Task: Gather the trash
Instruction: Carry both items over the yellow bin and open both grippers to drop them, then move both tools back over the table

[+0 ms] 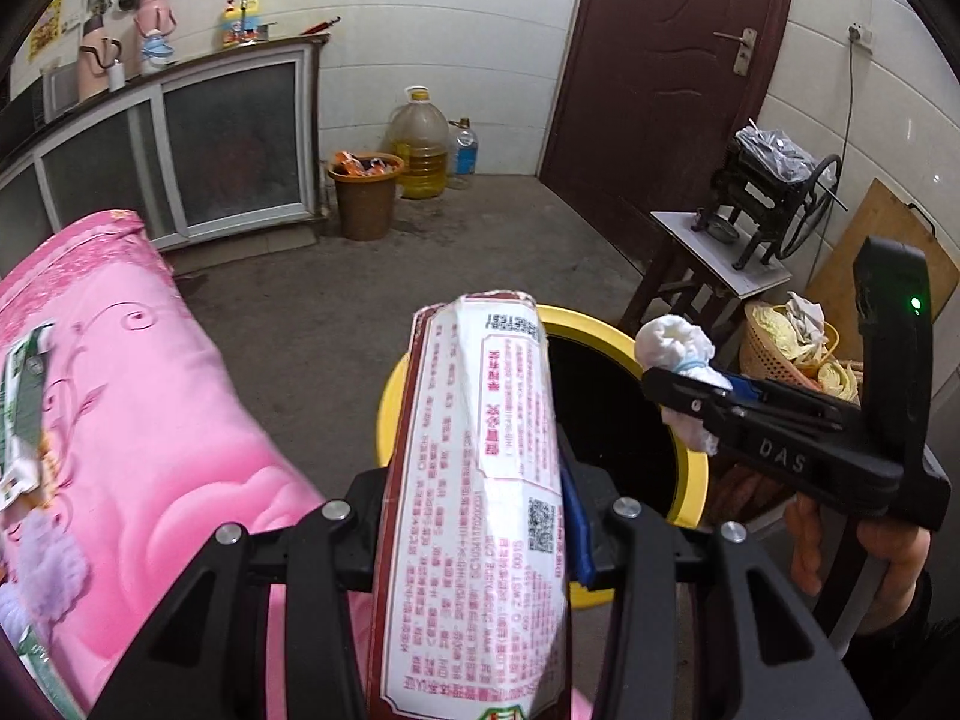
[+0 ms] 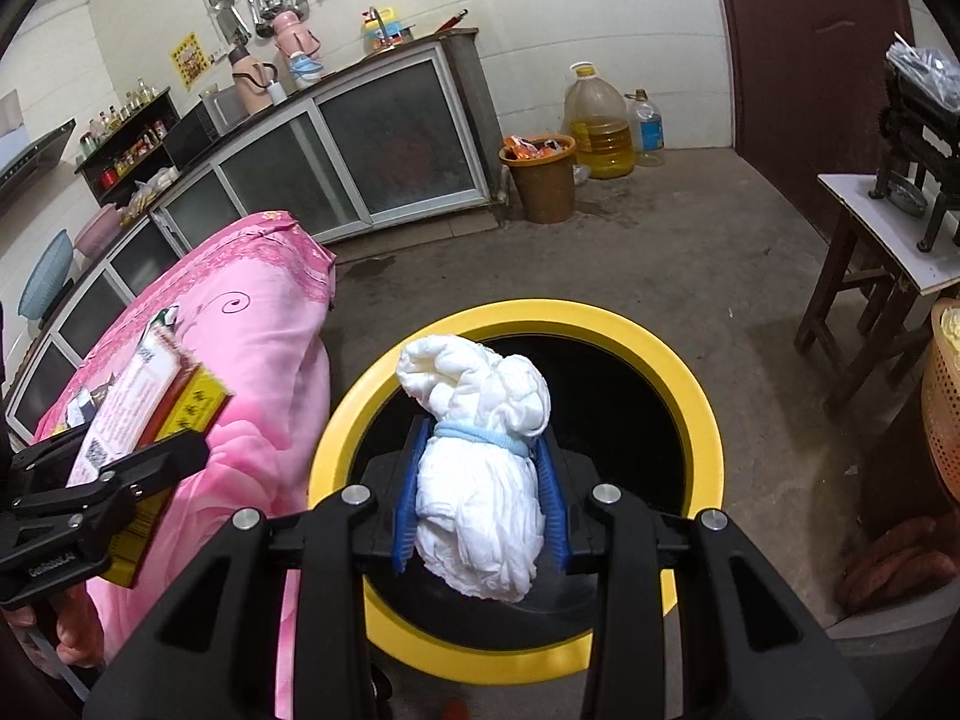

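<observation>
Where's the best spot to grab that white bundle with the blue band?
Grip the bundle at its waist by the blue band, coming from the sides, as the right gripper does now. The band pinches it narrow there; the puffy ends above and below keep it from slipping.

yellow-rimmed bin [image 2: 678, 354], white bundle [image 2: 480, 480], pink floral cloth [image 2: 264, 360]
</observation>
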Action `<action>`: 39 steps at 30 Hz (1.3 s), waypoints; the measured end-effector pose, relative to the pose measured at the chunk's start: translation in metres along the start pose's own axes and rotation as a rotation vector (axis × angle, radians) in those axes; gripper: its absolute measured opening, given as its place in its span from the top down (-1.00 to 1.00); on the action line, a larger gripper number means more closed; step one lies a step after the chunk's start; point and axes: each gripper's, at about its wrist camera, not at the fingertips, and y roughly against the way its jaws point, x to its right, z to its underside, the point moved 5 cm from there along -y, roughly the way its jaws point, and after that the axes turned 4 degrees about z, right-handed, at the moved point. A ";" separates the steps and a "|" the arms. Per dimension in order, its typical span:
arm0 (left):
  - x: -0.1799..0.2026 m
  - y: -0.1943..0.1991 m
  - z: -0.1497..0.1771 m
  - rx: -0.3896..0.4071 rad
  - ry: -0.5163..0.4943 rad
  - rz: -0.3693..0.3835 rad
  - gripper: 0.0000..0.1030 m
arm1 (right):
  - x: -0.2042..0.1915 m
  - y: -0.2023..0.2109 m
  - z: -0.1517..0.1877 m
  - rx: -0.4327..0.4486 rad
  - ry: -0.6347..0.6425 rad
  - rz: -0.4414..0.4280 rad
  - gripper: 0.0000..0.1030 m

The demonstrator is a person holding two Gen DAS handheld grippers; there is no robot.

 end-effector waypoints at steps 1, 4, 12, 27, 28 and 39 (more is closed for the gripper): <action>0.002 -0.005 -0.002 -0.005 0.002 0.006 0.22 | 0.002 -0.001 0.000 -0.002 -0.004 0.001 0.37; 0.008 -0.018 -0.008 -0.010 0.004 0.030 0.21 | 0.009 -0.006 0.002 -0.013 -0.017 0.004 0.37; 0.013 -0.049 -0.013 -0.040 0.029 0.060 0.21 | 0.025 -0.019 0.004 -0.049 -0.058 0.032 0.36; -0.018 -0.014 -0.011 0.088 0.142 0.033 -0.82 | 0.038 0.000 -0.001 -0.013 -0.105 0.076 -0.06; -0.023 -0.004 -0.006 0.106 0.143 0.017 -0.84 | 0.034 0.004 0.000 -0.003 -0.100 0.068 -0.07; -0.076 0.151 0.068 0.267 0.120 -0.193 -0.84 | -0.083 0.038 0.010 0.107 0.127 -0.170 -0.12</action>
